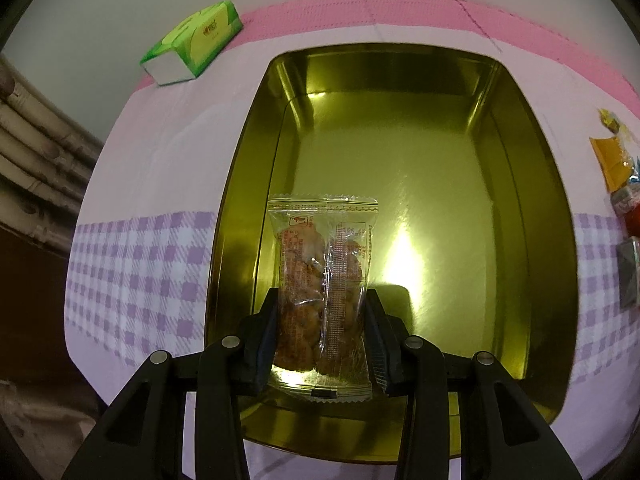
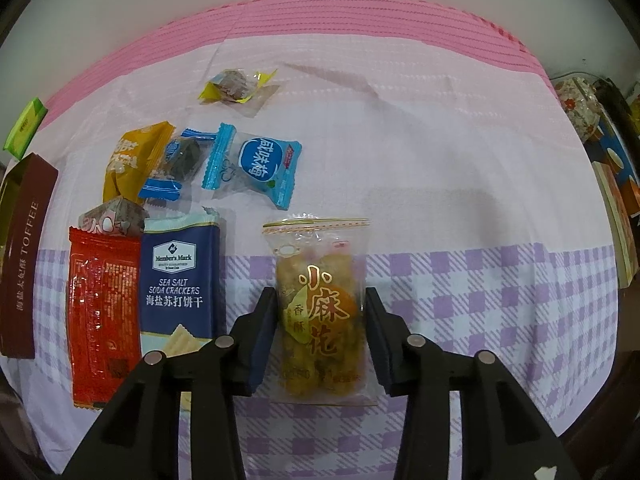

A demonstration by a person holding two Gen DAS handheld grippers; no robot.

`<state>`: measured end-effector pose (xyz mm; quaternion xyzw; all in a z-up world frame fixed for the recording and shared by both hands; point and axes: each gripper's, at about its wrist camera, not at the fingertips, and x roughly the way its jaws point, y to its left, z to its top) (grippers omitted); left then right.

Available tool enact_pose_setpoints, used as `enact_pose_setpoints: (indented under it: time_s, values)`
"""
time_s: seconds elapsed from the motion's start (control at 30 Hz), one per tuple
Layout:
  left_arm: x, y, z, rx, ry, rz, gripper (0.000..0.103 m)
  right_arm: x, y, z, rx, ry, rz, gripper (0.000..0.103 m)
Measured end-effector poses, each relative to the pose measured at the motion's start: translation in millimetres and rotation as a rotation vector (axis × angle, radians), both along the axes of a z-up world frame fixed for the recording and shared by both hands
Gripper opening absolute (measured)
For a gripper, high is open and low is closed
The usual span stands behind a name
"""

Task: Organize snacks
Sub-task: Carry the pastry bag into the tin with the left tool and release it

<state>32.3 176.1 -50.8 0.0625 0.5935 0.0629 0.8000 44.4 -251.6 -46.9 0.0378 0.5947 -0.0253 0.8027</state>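
My left gripper is shut on a clear packet of brown twisted snacks, held over the near left part of an open gold tin. The tin holds nothing else. My right gripper is shut on a similar clear packet with red and gold characters, just above the checked cloth. To its left lie a navy soda cracker pack, a red packet, two blue candy wrappers, an orange packet and a yellow-ended candy.
A green tissue pack lies at the far left of the table. The tin's brown "TOFFEE" side shows at the left edge of the right wrist view. Boxes and a floral item stand beyond the table's right edge.
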Motion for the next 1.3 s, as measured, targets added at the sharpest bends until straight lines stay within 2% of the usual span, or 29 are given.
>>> enact_pose_setpoints:
  time_s: [0.47, 0.67, 0.8, 0.97, 1.13, 1.3]
  values:
    - [-2, 3, -7, 0.029, -0.017, 0.015, 0.041, -15, 14, 9, -0.005, -0.035, -0.022, 0.034]
    - [-7, -2, -2, 0.028, -0.051, 0.008, 0.042, -19, 19, 33, -0.009, -0.094, -0.034, 0.034]
    - [-9, -1, 9, 0.000, -0.100, 0.009, 0.043, -21, 29, 55, 0.008, -0.143, -0.026, 0.034]
    - [-16, 9, 37, -0.057, -0.210, 0.032, 0.048, -19, 57, 83, 0.062, -0.203, 0.016, 0.034]
    - [-28, 33, 63, -0.031, -0.325, 0.118, 0.054, -13, 106, 100, 0.155, -0.229, 0.094, 0.034]
    - [-42, 64, 65, 0.010, -0.331, 0.242, 0.055, -11, 172, 102, 0.261, -0.199, 0.196, 0.034]
